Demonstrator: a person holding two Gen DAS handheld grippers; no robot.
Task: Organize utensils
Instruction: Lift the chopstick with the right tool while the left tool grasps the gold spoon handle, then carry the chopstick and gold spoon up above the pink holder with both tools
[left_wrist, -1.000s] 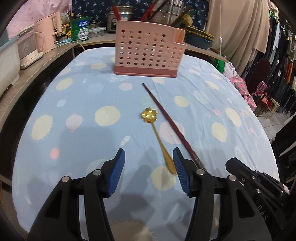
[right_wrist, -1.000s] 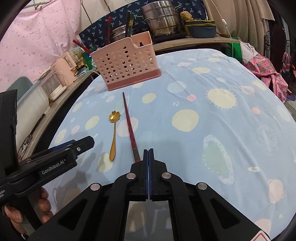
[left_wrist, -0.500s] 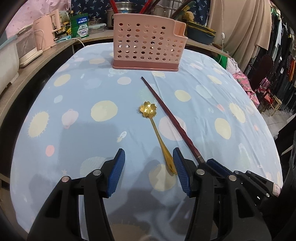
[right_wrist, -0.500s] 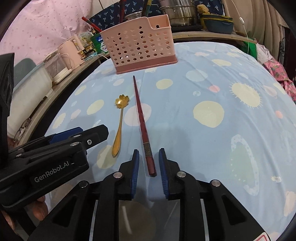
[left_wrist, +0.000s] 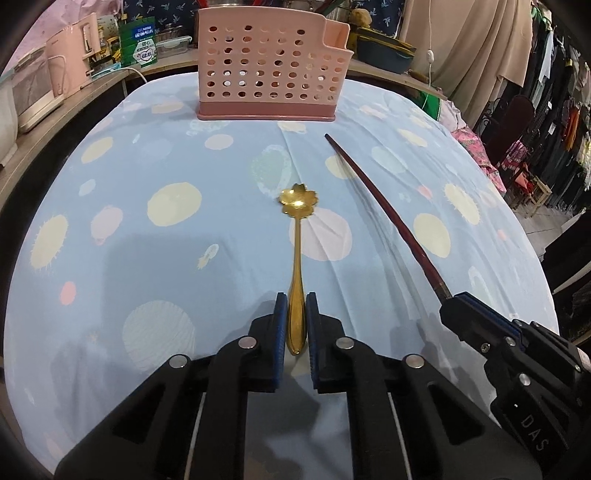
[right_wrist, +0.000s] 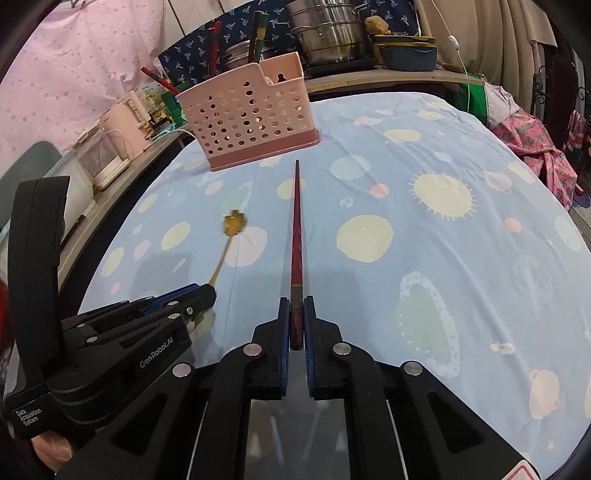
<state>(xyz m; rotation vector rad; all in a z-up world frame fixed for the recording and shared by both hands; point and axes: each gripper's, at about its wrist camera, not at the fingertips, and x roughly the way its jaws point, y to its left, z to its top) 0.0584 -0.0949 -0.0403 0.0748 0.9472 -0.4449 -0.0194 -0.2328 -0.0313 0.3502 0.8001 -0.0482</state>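
Having just closed, left gripper (left_wrist: 295, 306) clamps spoon (left_wrist: 296, 236); right gripper (right_wrist: 296, 314) clamps chopstick (right_wrist: 296, 225).

In front of the pink basket (left_wrist: 271, 74) the cloth-covered counter (left_wrist: 147, 258) lies bare, wide room for passing. Behind the basket pots (right_wrist: 325, 31) and a kettle (right_wrist: 123, 118) crowd the shelf.

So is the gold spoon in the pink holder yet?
Out. The gold spoon lies on the tablecloth before the pink holder.
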